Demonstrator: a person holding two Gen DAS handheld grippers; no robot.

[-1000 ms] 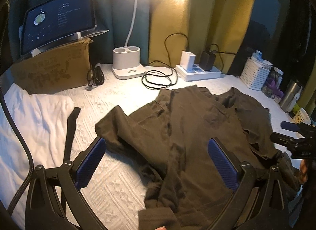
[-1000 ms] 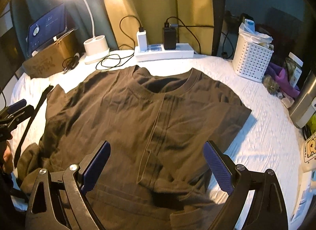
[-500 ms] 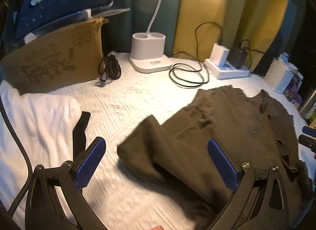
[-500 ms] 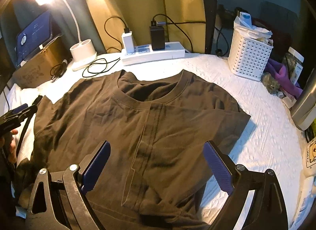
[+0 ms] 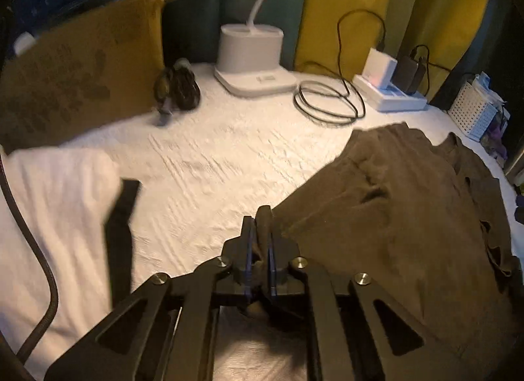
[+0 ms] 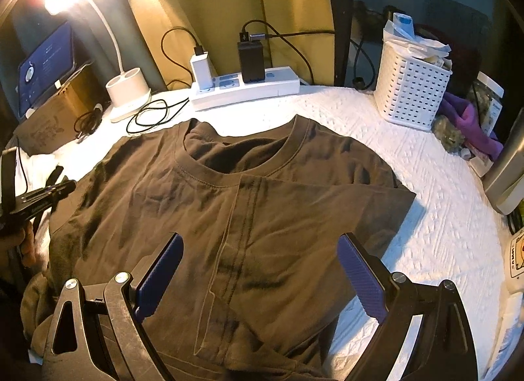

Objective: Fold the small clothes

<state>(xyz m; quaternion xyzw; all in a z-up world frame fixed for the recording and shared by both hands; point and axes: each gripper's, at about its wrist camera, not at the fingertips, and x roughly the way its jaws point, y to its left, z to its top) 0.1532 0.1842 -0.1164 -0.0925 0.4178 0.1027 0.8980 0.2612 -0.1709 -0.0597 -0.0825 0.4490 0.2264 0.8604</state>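
A dark brown T-shirt (image 6: 262,217) lies spread on the white textured cover, neck hole toward the back. My left gripper (image 5: 260,237) has its jaws closing tight on the corner of the shirt's left sleeve (image 5: 393,217), with a fold of fabric pinched between the blue pads. Seen from the right wrist, the left gripper (image 6: 49,194) sits at the shirt's left edge in a hand. My right gripper (image 6: 258,250) hovers open over the shirt's lower middle, with nothing between its fingers.
A white garment (image 5: 49,200) and a black strap (image 5: 121,233) lie to the left. At the back stand a cardboard box (image 5: 82,63), a lamp base (image 5: 250,53), a coiled cable (image 5: 327,102) and a power strip (image 6: 245,86). A white basket (image 6: 409,86) stands back right.
My left gripper moved left and down to the sleeve corner and closed on it. The right gripper stayed open over the shirt and barely moved.
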